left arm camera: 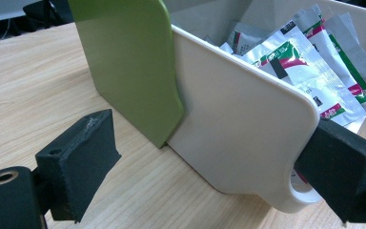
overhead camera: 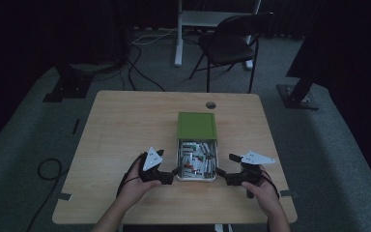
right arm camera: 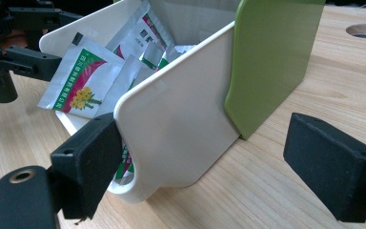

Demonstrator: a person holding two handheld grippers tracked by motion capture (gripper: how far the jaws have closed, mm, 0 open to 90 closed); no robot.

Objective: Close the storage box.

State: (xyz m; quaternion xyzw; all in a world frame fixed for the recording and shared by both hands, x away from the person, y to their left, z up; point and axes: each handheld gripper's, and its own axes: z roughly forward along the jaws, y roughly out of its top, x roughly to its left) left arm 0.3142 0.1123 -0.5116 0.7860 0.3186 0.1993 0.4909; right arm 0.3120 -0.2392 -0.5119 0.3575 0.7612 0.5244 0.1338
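Note:
A green box [overhead camera: 196, 124] stands mid-table with its white drawer [overhead camera: 178, 162] slid out toward me. Several silver sachets [overhead camera: 198, 155] with red and green print lie in the drawer. My left gripper [overhead camera: 174, 173] sits at the drawer's front left corner, my right gripper [overhead camera: 221, 173] at its front right corner. In the left gripper view the gripper [left arm camera: 209, 171] is open, the drawer's side wall [left arm camera: 238, 119] between the jaws and the green shell [left arm camera: 128, 62] behind. In the right gripper view the gripper [right arm camera: 209, 162] is open astride the opposite wall [right arm camera: 181, 129], with sachets [right arm camera: 76, 81] beyond it.
A round cable hole [overhead camera: 211, 105] lies in the wooden table [overhead camera: 125, 125] behind the box. A black folding chair [overhead camera: 232, 43] and a white desk leg [overhead camera: 178, 34] stand on the floor beyond. Cables trail on the floor at left.

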